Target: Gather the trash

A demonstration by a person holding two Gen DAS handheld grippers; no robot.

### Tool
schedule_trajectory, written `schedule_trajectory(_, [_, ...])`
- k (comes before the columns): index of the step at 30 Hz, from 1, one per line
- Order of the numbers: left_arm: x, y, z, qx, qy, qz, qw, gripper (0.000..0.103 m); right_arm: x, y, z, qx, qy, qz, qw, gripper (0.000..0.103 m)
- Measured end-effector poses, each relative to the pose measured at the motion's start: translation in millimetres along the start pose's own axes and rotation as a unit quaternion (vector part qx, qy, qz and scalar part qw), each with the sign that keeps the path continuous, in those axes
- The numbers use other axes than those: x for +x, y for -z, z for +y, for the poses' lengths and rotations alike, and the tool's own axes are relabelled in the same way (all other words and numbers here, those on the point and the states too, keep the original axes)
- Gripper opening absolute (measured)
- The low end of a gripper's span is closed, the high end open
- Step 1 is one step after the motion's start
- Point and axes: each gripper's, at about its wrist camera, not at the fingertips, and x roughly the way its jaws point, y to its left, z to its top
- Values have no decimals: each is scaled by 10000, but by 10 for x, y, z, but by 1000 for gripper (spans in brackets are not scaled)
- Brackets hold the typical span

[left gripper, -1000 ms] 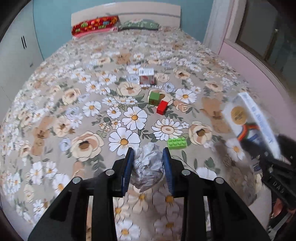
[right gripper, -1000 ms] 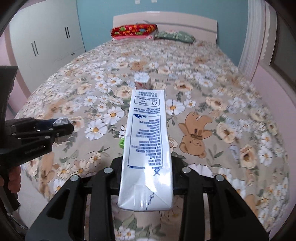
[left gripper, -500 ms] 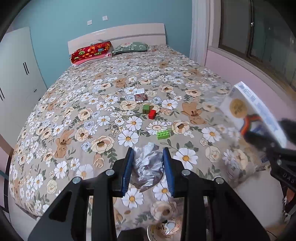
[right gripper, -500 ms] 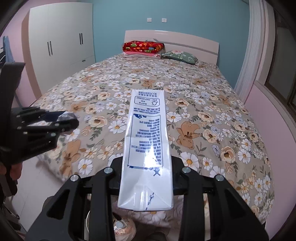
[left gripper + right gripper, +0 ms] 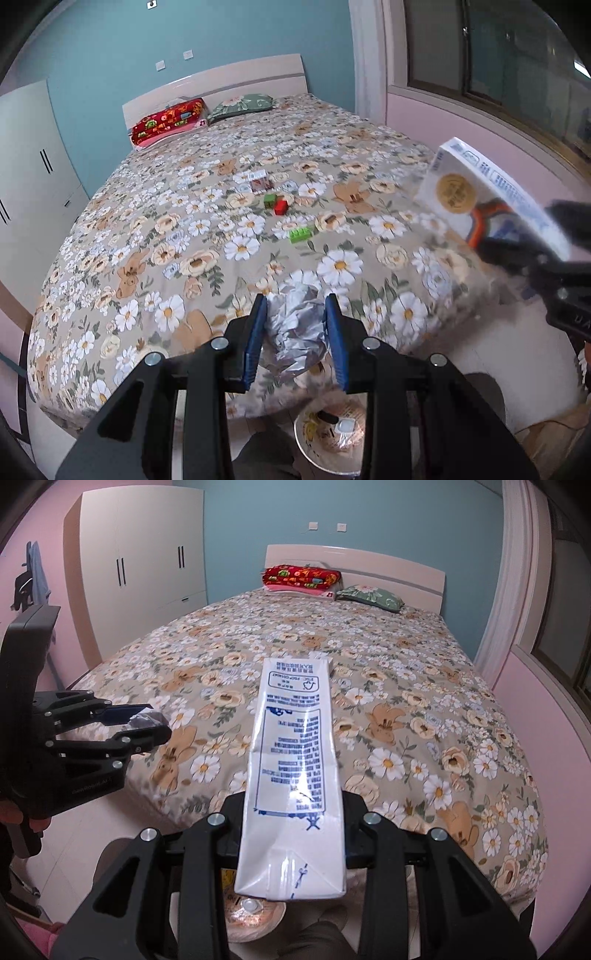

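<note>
Trash is in both tools: the left gripper (image 5: pixel 295 325) is clamped on a crumpled foil ball (image 5: pixel 297 332), and the right gripper (image 5: pixel 293 812) pinches a white milk carton (image 5: pixel 293 775), both held off the foot of the bed (image 5: pixel 207 236) above a bin (image 5: pixel 328 439) on the floor. Risk: the long carton, gripped near one end, may tip or catch the bin rim when let go; the light foil could drop wide.

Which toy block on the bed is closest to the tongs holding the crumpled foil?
The light green block. It lies alone, nearer than the red block and dark green block, which sit together farther up the bed.
</note>
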Motion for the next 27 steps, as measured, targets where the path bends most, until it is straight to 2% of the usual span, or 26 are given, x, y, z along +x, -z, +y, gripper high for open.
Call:
schedule_trajectory(14, [239,637,-97,33,95,568,9983,34,196,614,169,-56,-172,503,9986,35])
schedule_trajectory(27, [665,1135,-212,-76,359,1235,9917,34,594,1097,288,-53,-386,1116,9930,35])
